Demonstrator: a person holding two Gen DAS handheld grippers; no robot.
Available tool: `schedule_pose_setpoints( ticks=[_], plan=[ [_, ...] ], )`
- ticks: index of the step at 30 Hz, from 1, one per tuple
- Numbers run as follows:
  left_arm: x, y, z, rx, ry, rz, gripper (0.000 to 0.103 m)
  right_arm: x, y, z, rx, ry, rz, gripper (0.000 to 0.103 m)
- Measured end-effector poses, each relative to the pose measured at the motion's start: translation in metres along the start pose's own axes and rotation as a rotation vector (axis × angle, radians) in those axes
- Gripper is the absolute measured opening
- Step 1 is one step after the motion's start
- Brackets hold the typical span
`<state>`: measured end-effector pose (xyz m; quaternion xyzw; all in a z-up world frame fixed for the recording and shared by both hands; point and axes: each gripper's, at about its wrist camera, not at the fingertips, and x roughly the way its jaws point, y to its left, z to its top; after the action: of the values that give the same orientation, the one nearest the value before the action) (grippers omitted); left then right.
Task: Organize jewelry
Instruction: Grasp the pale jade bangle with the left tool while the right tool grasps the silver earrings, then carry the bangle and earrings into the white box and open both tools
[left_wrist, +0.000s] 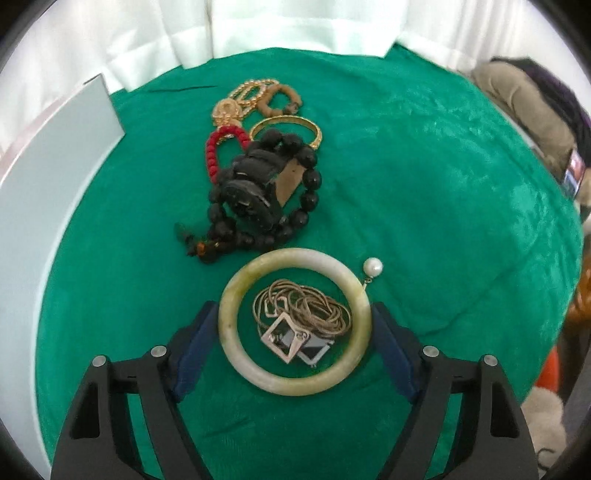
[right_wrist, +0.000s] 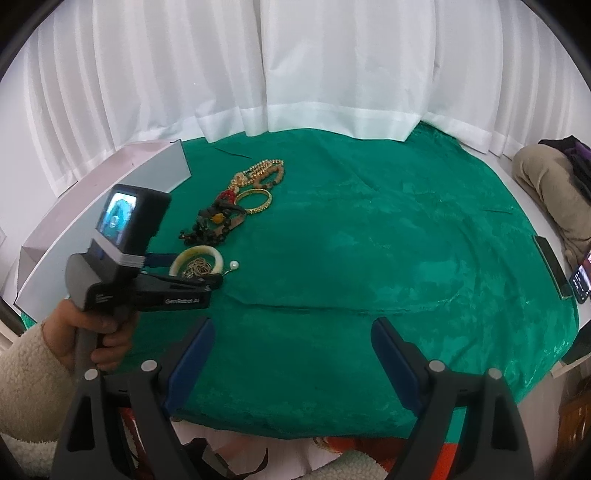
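Note:
A pale jade bangle (left_wrist: 236, 354) lies flat on the green cloth (left_wrist: 424, 192), ringed around a tangled gold chain with square pendants (left_wrist: 303, 314). My left gripper (left_wrist: 293, 306) points down over it, and its blue pads (left_wrist: 201, 332) rest against the bangle's left and right sides. A pearl earring (left_wrist: 373, 266) sits just beyond the bangle's right rim. From the right wrist view, the left gripper (right_wrist: 195, 271) straddles the bangle (right_wrist: 195, 253). My right gripper (right_wrist: 292, 325) hovers open over bare cloth, nothing between its fingers.
Past the bangle lies a pile: black bead bracelet (left_wrist: 310, 177), black watch (left_wrist: 247, 195), red beads (left_wrist: 211, 158), gold bangle (left_wrist: 284, 122), gold bead necklace (left_wrist: 251, 92). A grey box (left_wrist: 44, 177) stands left. White curtains hang behind; a phone (right_wrist: 581, 277) lies far right.

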<state>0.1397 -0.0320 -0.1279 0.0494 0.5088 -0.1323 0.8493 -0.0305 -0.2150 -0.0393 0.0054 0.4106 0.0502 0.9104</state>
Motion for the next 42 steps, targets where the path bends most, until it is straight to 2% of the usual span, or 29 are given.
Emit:
schedule_pose_setpoints(
  ticks=[6, 9, 13, 16, 17, 18, 22, 23, 24, 27, 33, 37, 42],
  plan=[
    [-0.051, 0.028, -0.012, -0.099, -0.087, 0.008, 0.082, 0.005, -0.001, 0.002, -0.007, -0.002, 0.017, 0.088],
    [-0.077, 0.050, -0.024, -0.153, -0.115, 0.043, 0.082, 0.019, 0.002, 0.009, -0.029, -0.008, 0.072, 0.088],
    [-0.096, 0.075, -0.042, -0.218, -0.127, 0.109, 0.082, 0.072, 0.031, 0.023, -0.132, 0.092, 0.253, 0.088],
    [-0.107, 0.089, -0.056, -0.257, -0.137, 0.136, 0.082, 0.104, 0.066, 0.037, -0.206, 0.112, 0.393, 0.086],
    [-0.111, 0.094, -0.060, -0.273, -0.140, 0.135, 0.082, 0.114, 0.079, 0.040, -0.234, 0.116, 0.414, 0.083],
    [-0.113, 0.098, -0.062, -0.283, -0.142, 0.135, 0.082, 0.125, 0.089, 0.043, -0.259, 0.121, 0.418, 0.075],
    [-0.122, 0.110, -0.072, -0.326, -0.145, 0.144, 0.082, 0.172, 0.116, 0.044, -0.368, 0.197, 0.349, 0.051],
    [-0.124, 0.113, -0.072, -0.335, -0.146, 0.144, 0.082, 0.170, 0.120, 0.045, -0.398, 0.173, 0.325, 0.040],
    [-0.127, 0.116, -0.073, -0.341, -0.147, 0.143, 0.082, 0.171, 0.121, 0.048, -0.410, 0.201, 0.310, 0.031],
    [-0.147, 0.124, -0.073, -0.351, -0.172, 0.140, 0.082, 0.158, 0.111, 0.059, -0.337, 0.217, 0.349, 0.031],
    [-0.200, 0.151, -0.063, -0.369, -0.256, 0.149, 0.082, 0.100, 0.111, 0.098, -0.245, 0.167, 0.466, 0.031],
    [-0.230, 0.181, -0.058, -0.392, -0.295, 0.189, 0.082, 0.063, 0.136, 0.132, -0.244, 0.114, 0.551, 0.031],
    [-0.249, 0.232, -0.049, -0.445, -0.298, 0.311, 0.082, 0.035, 0.190, 0.181, -0.277, 0.054, 0.671, 0.031]
  ],
)
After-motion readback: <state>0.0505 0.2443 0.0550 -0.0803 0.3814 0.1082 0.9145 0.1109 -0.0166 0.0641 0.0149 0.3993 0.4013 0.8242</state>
